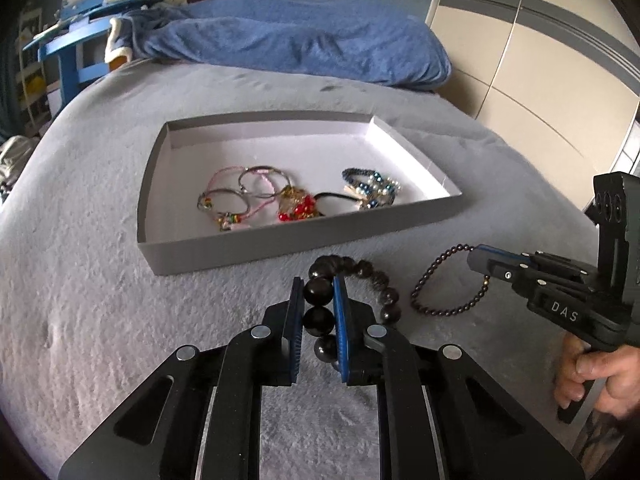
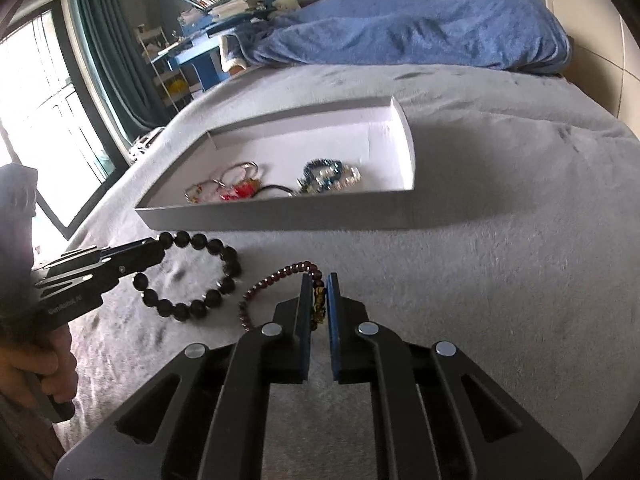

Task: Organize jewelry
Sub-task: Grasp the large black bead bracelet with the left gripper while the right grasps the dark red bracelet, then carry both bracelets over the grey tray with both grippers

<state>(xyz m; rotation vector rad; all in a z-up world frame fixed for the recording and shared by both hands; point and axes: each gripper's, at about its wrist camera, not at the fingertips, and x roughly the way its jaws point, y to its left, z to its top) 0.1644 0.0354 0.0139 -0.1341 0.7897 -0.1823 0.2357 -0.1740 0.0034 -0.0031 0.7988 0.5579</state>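
black beads [image 1: 319, 312] sit pinched in the left gripper [image 1: 318, 292]; the right gripper [image 2: 319, 300] clamps a thin bracelet [image 2: 280, 276]. carry both toward 12 o'clock, clear the box [image 1: 280, 248] wall before letting go.

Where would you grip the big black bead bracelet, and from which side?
Across the strand on its near arc, coming down from the operator's side, as the left gripper does now. The black bead bracelet is an open loop beside the tray; jaws straddle one bead, one pad inside the loop, one outside.
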